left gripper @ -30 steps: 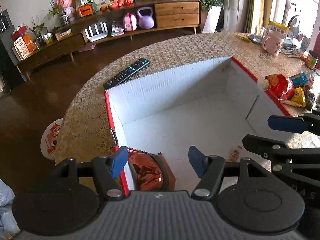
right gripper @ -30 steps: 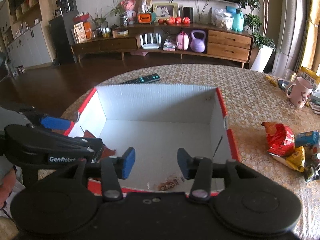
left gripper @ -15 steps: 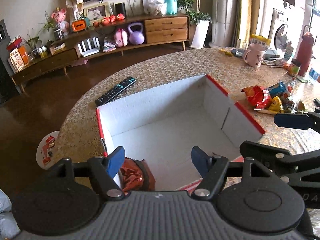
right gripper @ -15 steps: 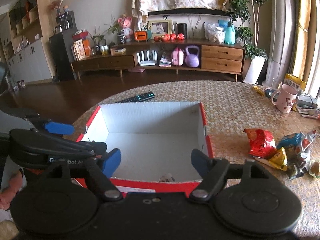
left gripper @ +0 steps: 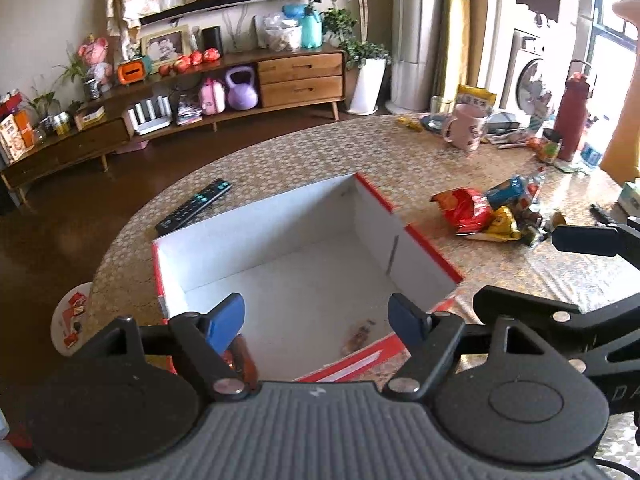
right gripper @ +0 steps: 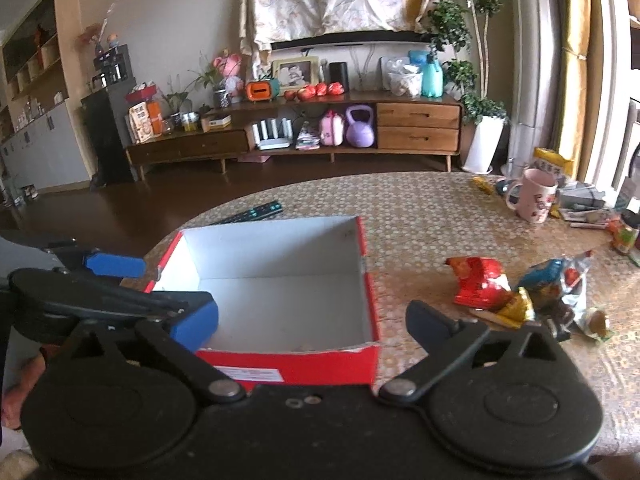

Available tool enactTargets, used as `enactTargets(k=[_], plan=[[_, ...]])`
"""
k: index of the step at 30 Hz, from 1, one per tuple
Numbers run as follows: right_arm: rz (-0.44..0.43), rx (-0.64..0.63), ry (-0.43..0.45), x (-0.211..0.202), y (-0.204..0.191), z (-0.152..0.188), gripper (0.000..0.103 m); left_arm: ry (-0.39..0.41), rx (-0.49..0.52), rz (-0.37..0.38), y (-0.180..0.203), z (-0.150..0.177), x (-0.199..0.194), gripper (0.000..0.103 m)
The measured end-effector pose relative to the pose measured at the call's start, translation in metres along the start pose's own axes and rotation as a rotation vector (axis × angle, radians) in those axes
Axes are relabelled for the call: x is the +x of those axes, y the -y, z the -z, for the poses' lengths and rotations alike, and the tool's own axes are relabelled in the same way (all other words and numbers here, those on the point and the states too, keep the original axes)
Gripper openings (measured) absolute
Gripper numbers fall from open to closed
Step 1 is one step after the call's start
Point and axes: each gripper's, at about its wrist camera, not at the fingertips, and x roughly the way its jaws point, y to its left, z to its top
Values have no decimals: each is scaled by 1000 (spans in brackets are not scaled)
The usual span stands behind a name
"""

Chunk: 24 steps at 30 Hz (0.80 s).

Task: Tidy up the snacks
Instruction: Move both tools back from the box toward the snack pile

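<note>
A red cardboard box (left gripper: pixel 424 246) with a white inside stands open on the patterned table (left gripper: pixel 320 152). In its near left corner lies a brown-red snack bag (left gripper: pixel 240 356), and a small packet (left gripper: pixel 358 334) rests on its floor. A pile of snack packs (right gripper: pixel 520 292) lies on the table to the right of the box (right gripper: pixel 370 312). My left gripper (left gripper: pixel 316 322) hovers above the box's near edge, its jaws opening with nothing between them. My right gripper (right gripper: pixel 312 320) is back from the box's near wall, its jaws opening wide and empty.
A black remote control (left gripper: pixel 194 206) lies beyond the box near the table's rounded edge. A pink mug (left gripper: pixel 464 126), a red bottle (left gripper: pixel 572 116) and papers crowd the far right. A low wooden sideboard (right gripper: pixel 304 132) stands across the dark floor.
Both grippers have drawn back and risen away from the box, and both have spread their jaws wider. The snack pile has come fully into both views.
</note>
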Motion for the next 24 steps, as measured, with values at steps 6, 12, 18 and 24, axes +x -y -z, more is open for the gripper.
enactTargets(k=[6, 12, 18, 24], plan=[[34, 19, 15, -13, 22, 4, 103, 19, 27, 37, 25, -6, 2, 83], [78, 44, 28, -26, 48, 8, 103, 30, 42, 81, 51, -11, 11, 84], [114, 53, 41, -39, 74, 15, 103, 34, 45, 130, 78, -19, 20, 84], [169, 72, 46, -51, 109, 24, 103, 42, 81, 174, 107, -26, 29, 92]])
